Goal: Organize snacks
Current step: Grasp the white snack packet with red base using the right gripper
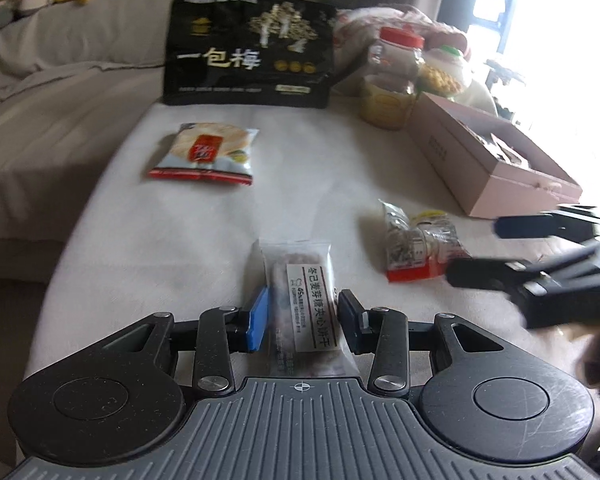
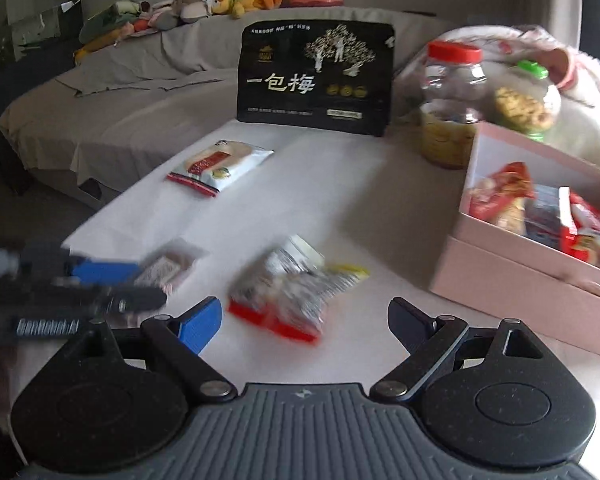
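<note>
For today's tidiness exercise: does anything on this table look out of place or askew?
Three packets lie loose outside the pink box: a rice cracker packet, a crumpled red-edged packet lying askew, and a clear biscuit packet between the left gripper's fingers. Nothing looks spilled.

Both views are taken low and close over the white bench, facing the black bag; the middle packets are shared.
</note>
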`<state>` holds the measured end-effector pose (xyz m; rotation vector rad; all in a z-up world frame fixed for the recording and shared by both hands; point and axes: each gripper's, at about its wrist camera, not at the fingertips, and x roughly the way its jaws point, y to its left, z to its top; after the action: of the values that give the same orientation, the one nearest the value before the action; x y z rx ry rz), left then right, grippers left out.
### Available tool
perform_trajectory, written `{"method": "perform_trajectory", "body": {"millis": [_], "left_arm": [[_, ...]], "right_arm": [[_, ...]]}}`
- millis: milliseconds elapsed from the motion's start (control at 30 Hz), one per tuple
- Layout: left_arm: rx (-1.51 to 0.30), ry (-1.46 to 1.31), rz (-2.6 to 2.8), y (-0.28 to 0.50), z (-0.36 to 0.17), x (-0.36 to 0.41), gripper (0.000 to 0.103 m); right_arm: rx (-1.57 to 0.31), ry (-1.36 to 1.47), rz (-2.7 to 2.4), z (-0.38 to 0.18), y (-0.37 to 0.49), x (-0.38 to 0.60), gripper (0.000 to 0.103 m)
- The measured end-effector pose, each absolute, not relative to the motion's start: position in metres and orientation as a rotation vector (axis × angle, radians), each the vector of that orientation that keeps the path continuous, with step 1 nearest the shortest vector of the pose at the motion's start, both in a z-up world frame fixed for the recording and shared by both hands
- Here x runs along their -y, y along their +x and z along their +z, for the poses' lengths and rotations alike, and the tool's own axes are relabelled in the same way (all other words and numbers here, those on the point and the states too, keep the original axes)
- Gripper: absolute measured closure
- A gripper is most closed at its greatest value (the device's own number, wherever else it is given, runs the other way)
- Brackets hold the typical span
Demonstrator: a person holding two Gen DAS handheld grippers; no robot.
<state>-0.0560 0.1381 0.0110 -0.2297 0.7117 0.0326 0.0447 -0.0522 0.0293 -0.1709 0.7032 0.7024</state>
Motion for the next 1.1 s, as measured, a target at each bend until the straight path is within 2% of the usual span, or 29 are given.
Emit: {"method": "perform_trajectory", "body": {"millis": [200,400,667,733,1100], "left_arm": [[-0.69,-0.263,0.046,-0.059,0.009,-0.138,0.058],[-0.656,-0.34,0.021,-0.065,0.005,-0.148,0.058],[-0.643,-0.338,0.024,-0.067,0.003,-0.147,0.059],[-0.648,-0.326,0.033,-0.067,0.004,-0.144,0.059],[-0.669,-0.284,0.046,-0.062,0.006,-0.137,0.059]], "right_arm": [[-0.847,-0.055,0.688,0.016,0.081,0.022,0.012],[-0.802,-0.18,0.651,0.016,0.073,0.013,0.042],[-0.775,-0.273,0.748,0.017,0.03,0.046,0.043],[-0.77,-0.279,0.769,0.017,0.019,0.057,0.041],[-0.752,-0.277,0.781,0.007,-0.002,0.066,0.003]]}}
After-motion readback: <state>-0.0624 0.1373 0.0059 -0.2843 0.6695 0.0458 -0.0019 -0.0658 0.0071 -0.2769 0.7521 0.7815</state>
